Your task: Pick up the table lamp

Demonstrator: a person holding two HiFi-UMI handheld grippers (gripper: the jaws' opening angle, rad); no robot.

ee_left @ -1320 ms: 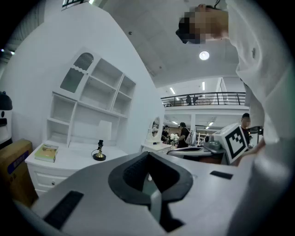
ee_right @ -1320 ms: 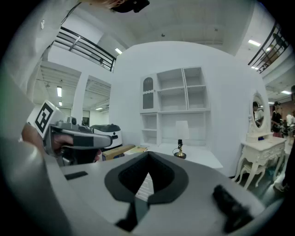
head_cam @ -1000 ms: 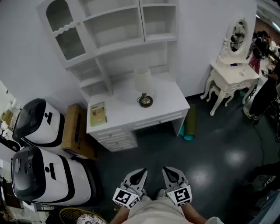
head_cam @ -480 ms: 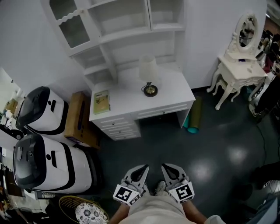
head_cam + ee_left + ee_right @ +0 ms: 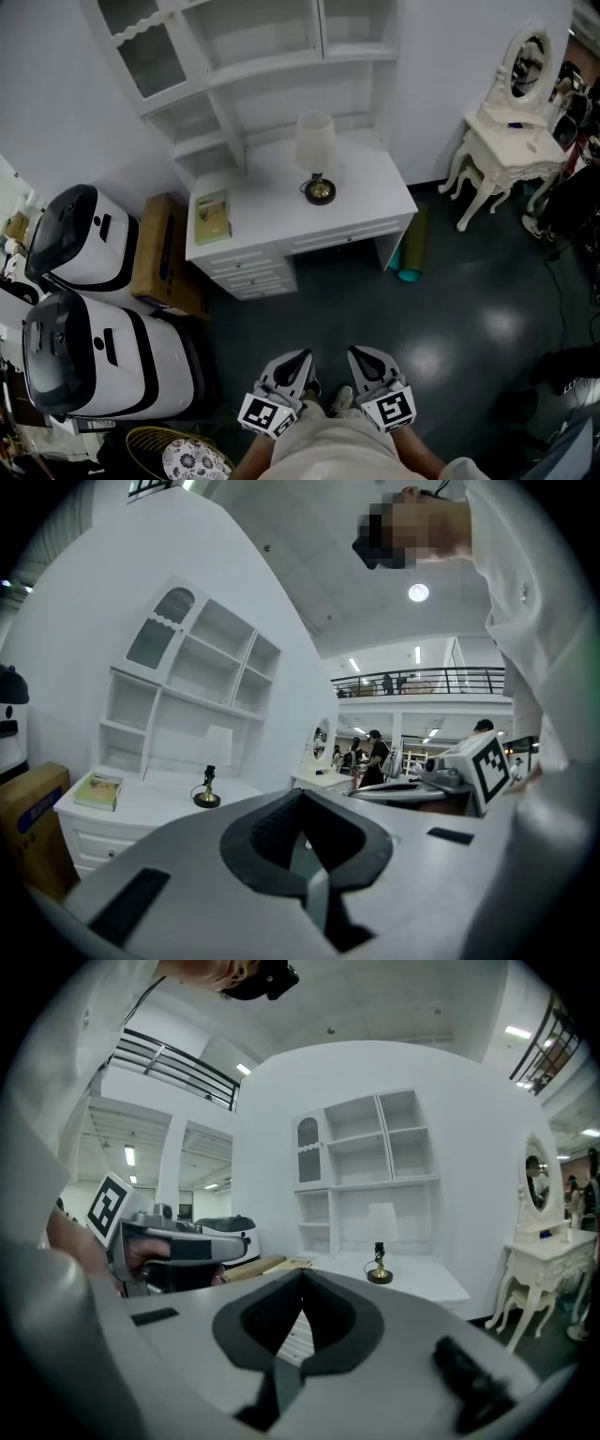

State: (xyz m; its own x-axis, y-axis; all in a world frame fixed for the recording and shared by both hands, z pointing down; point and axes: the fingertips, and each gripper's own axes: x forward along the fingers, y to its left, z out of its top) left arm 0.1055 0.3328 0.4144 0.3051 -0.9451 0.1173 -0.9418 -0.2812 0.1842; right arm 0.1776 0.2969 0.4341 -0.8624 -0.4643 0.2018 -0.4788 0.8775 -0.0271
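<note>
Table lamp (image 5: pixel 316 161) upright on desk (image 5: pixel 272 214) — axis vert., shade up; L gripper (image 5: pixel 302 359), R gripper (image 5: pixel 360 355) fingers pressed together, empty.

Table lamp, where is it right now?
In the head view, the table lamp stands on the white desk, below the shelves, right of the book.

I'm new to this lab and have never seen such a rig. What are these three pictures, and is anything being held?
A person holds a two-jaw gripper in each hand: the left gripper and right gripper. The head view comes from a camera on their head, looking down; the other two cameras ride on the grippers, looking along the jaws. Both grippers are shut and empty. Ahead stands a white desk bearing the table lamp and a book, neither touched.
</note>
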